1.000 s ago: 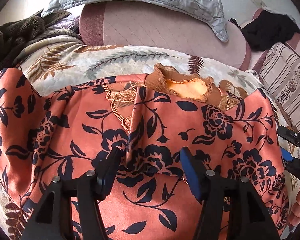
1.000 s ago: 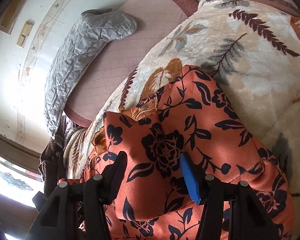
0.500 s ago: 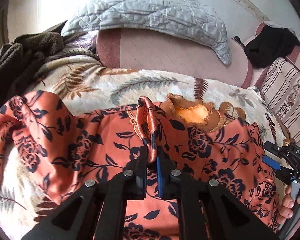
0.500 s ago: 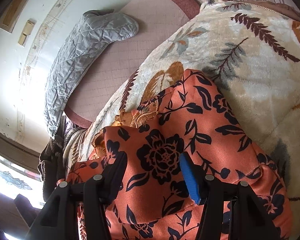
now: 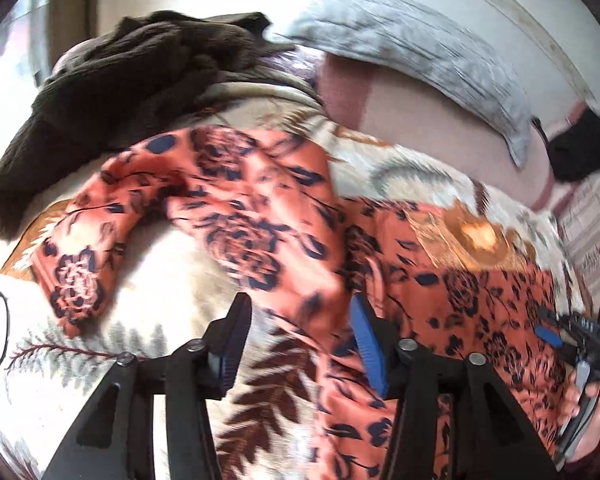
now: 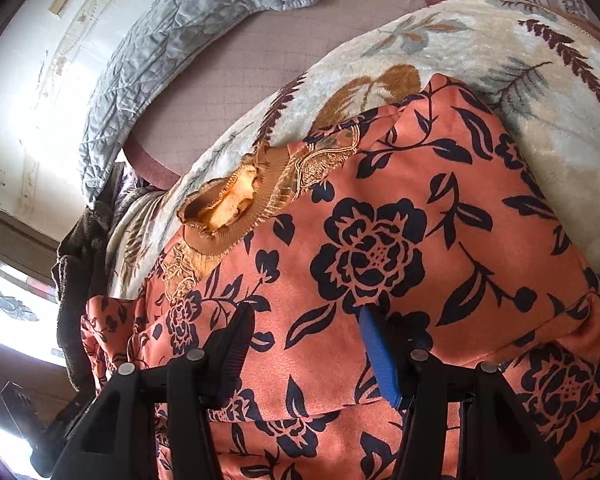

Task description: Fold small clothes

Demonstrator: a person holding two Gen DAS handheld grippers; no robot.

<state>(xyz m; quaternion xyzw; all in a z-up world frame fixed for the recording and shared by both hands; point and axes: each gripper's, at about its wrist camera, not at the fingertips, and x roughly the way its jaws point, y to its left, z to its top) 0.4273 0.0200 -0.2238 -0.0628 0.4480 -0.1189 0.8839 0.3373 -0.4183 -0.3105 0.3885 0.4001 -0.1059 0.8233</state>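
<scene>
An orange top with dark blue flowers [image 5: 440, 300] lies on a cream leaf-print blanket [image 5: 140, 340]. Its left sleeve [image 5: 148, 208] trails out to the left over the blanket. Its tan ribbed collar [image 6: 228, 208] points away from me. My left gripper [image 5: 300, 320] is open, with a fold of the top's left side between its spread fingers, not clamped. My right gripper [image 6: 304, 332] is open, low over the top's body [image 6: 380, 260]; it also shows at the right edge of the left wrist view [image 5: 572, 336], held by a hand.
A dark brown garment [image 5: 132, 80] is heaped at the far left. A grey quilted pillow [image 5: 412, 48] lies on the pink bed surface [image 5: 420, 120]. A black item [image 5: 580, 152] sits at the far right. A thin dark cord [image 5: 0, 328] lies at the left edge.
My left gripper had pinched a fold of the top; it has now opened and swung left, and the sleeve side now lies spread left. My right gripper stayed open, shifting slightly over the body.
</scene>
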